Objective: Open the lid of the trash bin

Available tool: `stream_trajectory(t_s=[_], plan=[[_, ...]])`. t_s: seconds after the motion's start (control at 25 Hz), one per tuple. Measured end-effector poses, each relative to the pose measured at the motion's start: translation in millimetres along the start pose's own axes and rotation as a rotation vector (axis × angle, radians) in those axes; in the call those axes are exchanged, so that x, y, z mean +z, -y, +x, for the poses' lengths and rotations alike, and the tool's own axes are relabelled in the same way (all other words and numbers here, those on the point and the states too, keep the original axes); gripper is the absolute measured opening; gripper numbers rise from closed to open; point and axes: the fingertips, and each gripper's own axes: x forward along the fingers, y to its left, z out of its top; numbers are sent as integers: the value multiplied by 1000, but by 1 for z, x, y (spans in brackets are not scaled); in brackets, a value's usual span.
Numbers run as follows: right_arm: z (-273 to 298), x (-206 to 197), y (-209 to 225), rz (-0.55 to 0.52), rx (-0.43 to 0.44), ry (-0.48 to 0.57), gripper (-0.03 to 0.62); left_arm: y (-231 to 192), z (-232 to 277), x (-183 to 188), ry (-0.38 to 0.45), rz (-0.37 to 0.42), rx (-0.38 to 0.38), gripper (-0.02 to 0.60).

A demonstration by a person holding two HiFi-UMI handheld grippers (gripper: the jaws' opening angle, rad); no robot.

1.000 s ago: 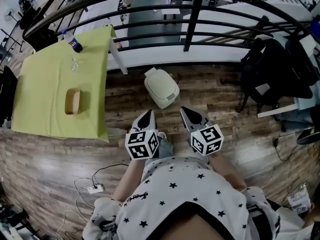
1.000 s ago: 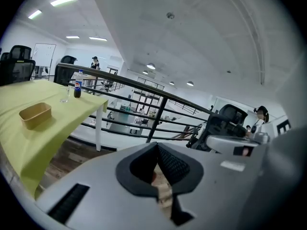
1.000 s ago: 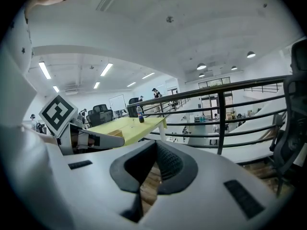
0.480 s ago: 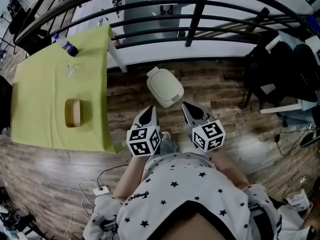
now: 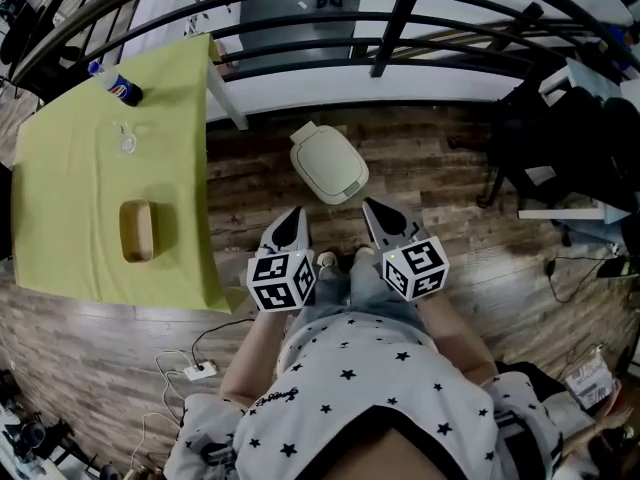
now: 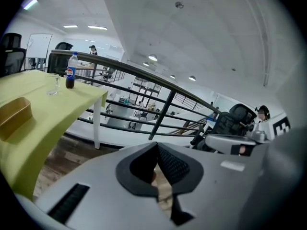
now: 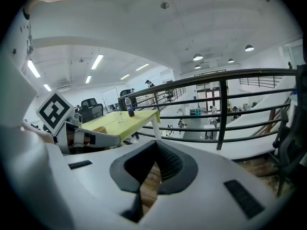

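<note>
Evidently only the approach is in hand: the left gripper [image 5: 294, 224], jaws together and empty, hangs short of the cream rounded plastic trash bin [image 5: 312, 143], its lid [image 5: 334, 168] down, by the wooden floor's [image 5: 450, 228] edge under the black railing [image 5: 392, 18]. The right gripper [image 5: 378, 218] matches. Next, one gripper likely must reach the lid's rim.

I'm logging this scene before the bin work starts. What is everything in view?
Trash bin: one, cream, lid shut, on the wood floor ahead of both claws.
Table: one, yellow-green cloth, left.
Bottle: one, blue label, table's far corner.
Glass: one, clear, near the bottle.
Tray: one, brown, on the table.
Railing: one, black, beyond the bin.
Power strip: one, white, lower left.
Left claw: one, grey, jaws together, empty.
Right claw: one, grey, jaws together, empty.
</note>
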Motion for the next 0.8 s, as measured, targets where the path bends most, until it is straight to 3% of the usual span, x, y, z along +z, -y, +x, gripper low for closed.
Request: stream_trajectory(t_s=[0.52, 0.8], plan=[[57, -48, 56, -5, 15, -100, -6, -24, 64, -29, -44, -57, 61, 11], [86, -97, 90, 23, 1, -156, -6, -40, 94, -61, -86, -78, 98, 11]])
